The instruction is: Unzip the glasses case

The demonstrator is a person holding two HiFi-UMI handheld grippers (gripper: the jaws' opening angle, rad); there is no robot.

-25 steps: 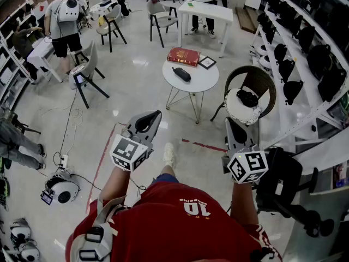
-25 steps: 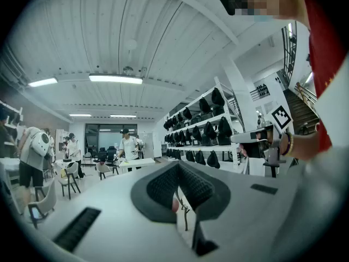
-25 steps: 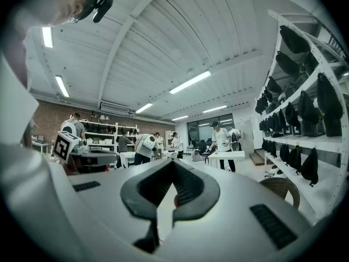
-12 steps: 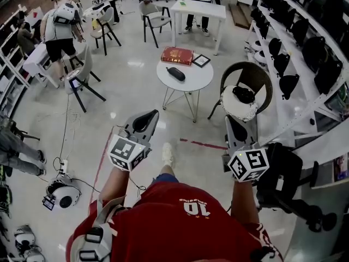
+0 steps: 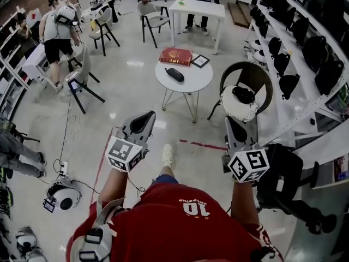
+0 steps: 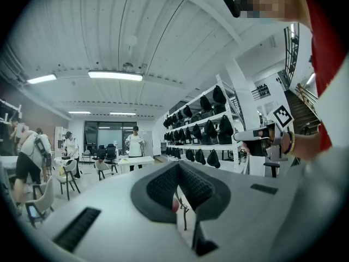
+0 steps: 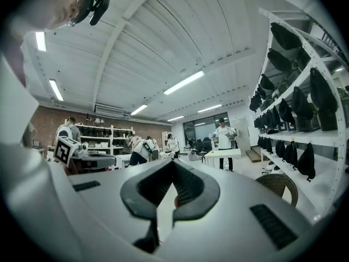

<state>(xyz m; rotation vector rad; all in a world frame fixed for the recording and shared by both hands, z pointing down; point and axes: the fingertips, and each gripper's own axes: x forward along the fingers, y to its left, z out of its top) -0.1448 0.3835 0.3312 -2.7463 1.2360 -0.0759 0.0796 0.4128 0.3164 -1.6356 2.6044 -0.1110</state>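
**Round table sits further left in the head view than a second ago; grippers have hardly shifted**

Head view, against the earlier frames: the round white table [image 5: 204,82] and its load lie slightly further left. The person in grey at the far-left desk has bent further over it. Both grippers keep nearly the same places in the frame.

Containers:
- Glasses case [image 5: 174,74]: black, oblong, lying flat near the middle of the table. It looks closed. The zip and any contents are too small to make out.
- Flat red box [image 5: 175,55] at the table's far edge, with a small dark-framed square [image 5: 200,60] just beside it.
- Wicker chair [image 5: 260,76] right of the table: a white cushion [image 5: 232,107] on the seat, with a black object [image 5: 244,95] on top.

Grippers:
- Left gripper [image 5: 146,118]: jaws fully together, the ribbed pads [image 6: 163,185] meeting, with nothing between them.
- Right gripper [image 5: 233,125]: the same, pads [image 7: 188,185] closed and empty.

Both are held level in front of the person. The case is well apart from them, across open floor, and neither touches it.
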